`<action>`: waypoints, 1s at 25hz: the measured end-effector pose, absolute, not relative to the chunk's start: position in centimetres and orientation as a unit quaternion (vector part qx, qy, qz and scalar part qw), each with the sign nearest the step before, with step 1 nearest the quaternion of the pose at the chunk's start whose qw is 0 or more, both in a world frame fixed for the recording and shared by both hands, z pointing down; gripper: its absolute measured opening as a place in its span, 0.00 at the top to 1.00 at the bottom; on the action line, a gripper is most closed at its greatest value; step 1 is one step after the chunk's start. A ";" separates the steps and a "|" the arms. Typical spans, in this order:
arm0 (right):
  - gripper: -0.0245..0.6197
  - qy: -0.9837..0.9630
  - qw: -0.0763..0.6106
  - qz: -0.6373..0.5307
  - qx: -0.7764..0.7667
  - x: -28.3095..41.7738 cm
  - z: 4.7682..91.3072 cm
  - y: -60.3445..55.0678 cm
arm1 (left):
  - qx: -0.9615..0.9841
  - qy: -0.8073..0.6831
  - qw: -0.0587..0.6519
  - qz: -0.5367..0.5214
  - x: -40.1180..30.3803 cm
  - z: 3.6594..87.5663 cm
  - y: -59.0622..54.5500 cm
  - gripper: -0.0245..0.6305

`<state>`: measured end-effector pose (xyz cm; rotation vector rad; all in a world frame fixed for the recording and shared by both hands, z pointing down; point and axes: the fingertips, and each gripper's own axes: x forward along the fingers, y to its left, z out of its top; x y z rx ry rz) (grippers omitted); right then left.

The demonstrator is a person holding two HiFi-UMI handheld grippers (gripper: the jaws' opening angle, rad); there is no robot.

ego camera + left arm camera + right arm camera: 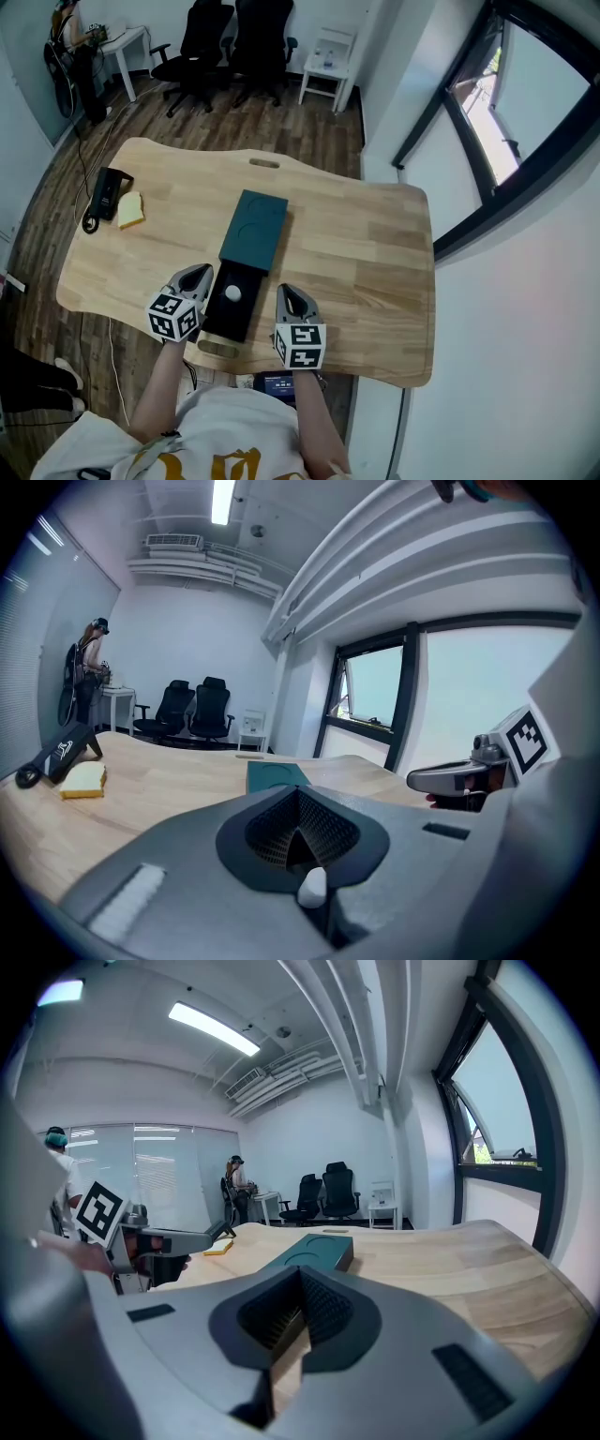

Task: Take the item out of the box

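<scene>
On the wooden table [356, 244] lies a long box: a teal cover [253, 228] at the far end, and a black tray [221, 319] that sticks out from under it toward me. A small white round item [232, 293] rests in the tray. My left gripper [200, 276] stands just left of the tray, jaws shut and holding nothing. My right gripper [286, 293] stands just right of it, jaws together and also holding nothing. The left gripper view shows the teal cover [275, 774] past the shut left gripper [300, 841]. The right gripper view shows the same cover [309, 1255] beyond the right gripper [302, 1321].
A black device with a cable [105, 192] and a yellow sponge-like block [129, 210] lie at the table's left end. Office chairs [211, 37] and a white side table [328, 66] stand beyond the table. A person [89, 658] is at a desk by the far wall.
</scene>
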<state>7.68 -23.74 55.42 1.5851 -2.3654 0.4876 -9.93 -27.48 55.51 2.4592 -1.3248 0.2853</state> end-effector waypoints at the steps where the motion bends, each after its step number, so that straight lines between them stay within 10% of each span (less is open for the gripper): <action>1: 0.95 -0.813 0.127 0.168 0.543 7.7 55.5 -23.8 | 0.863 -0.465 0.169 0.100 -9.9 55.7 -27.5 0.96; 19: 0.95 -0.809 0.151 0.204 0.530 7.9 59.1 -23.6 | 0.874 -0.398 0.225 0.163 -7.2 61.8 -26.0 0.96; 25: 0.95 -0.806 0.162 0.219 0.525 8.3 60.6 -23.5 | 0.881 -0.358 0.238 0.198 -5.3 63.9 -25.1 0.77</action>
